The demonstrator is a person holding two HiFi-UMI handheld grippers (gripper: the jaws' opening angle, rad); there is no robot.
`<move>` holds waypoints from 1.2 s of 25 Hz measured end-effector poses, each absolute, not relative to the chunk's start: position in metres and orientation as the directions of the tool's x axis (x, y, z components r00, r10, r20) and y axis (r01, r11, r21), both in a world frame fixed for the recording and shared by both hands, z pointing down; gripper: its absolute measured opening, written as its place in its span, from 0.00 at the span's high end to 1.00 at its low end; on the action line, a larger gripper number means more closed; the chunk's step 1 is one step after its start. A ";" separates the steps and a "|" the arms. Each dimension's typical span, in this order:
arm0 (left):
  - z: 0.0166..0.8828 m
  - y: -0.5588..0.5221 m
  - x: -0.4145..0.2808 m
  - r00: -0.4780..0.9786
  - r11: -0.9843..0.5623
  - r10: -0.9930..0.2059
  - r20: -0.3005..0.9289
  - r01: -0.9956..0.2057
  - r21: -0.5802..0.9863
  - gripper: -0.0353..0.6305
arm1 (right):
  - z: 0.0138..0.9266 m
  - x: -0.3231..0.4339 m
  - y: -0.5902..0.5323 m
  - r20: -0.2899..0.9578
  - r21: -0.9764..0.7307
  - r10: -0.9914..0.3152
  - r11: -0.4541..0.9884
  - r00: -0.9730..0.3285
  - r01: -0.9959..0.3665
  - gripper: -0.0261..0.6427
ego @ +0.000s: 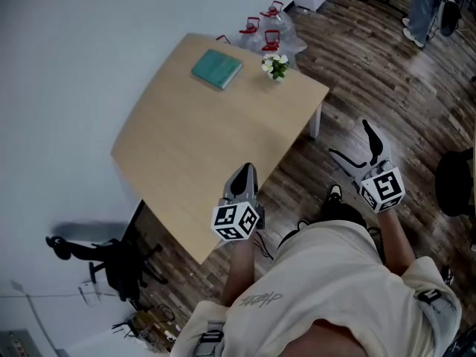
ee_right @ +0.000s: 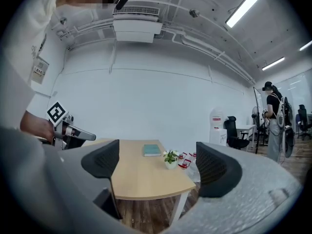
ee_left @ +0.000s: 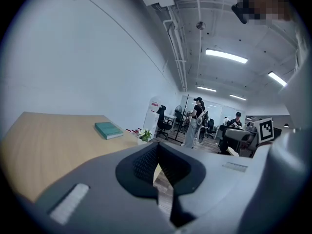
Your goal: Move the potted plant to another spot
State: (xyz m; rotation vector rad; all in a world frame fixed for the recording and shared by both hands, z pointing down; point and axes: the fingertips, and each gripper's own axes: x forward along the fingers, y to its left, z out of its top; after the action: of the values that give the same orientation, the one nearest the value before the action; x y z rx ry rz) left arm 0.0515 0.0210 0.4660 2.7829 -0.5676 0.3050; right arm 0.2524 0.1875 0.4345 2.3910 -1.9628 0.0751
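Observation:
A small potted plant (ego: 275,67) with white flowers stands near the far right corner of the wooden table (ego: 216,140); it shows too in the left gripper view as the plant (ee_left: 145,135) and in the right gripper view as the plant (ee_right: 170,159). My left gripper (ego: 244,178) hovers over the table's near edge, its jaws closed with nothing between them. My right gripper (ego: 357,151) is off the table over the floor, jaws wide apart and empty. Both are far from the plant.
A teal book (ego: 216,69) lies left of the plant. Red-handled clear containers (ego: 266,30) sit on the floor behind the table. A black office chair (ego: 104,262) stands at the left. People (ee_left: 196,122) stand among desks in the distance.

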 end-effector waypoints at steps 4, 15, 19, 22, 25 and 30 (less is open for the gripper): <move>0.467 0.013 0.081 0.880 -0.849 -0.399 0.257 -0.460 0.260 0.92 | 0.439 0.285 0.173 0.094 0.032 -0.986 -0.132 0.135 -0.991 0.23; 0.469 0.015 0.148 0.838 -0.789 -0.460 0.293 -0.537 0.297 0.92 | 0.466 0.368 0.141 0.118 -0.046 -0.993 0.001 -0.006 -0.999 0.23; 0.479 0.020 0.155 0.823 -0.773 -0.464 0.327 -0.557 0.305 0.92 | 0.481 0.368 0.133 0.146 -0.047 -0.987 0.056 -0.063 -0.997 0.23; 0.490 0.016 0.155 0.808 -0.758 -0.467 0.360 -0.575 0.308 0.92 | 0.493 0.364 0.127 0.166 -0.056 -0.982 0.080 -0.088 -0.995 0.23; 0.497 0.008 0.161 0.806 -0.760 -0.459 0.374 -0.574 0.305 0.92 | 0.503 0.360 0.121 0.190 -0.044 -0.977 0.093 -0.100 -0.995 0.23; 0.497 -0.012 0.179 0.835 -0.770 -0.432 0.340 -0.538 0.342 0.92 | 0.513 0.367 0.109 0.231 -0.032 -0.969 0.077 -0.082 -0.997 0.23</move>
State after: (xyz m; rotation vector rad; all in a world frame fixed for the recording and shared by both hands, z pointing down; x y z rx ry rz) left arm 0.1791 -0.0118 0.4970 2.5840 -0.7201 0.3369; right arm 0.3675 0.1091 0.5132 2.0202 -2.1908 0.2722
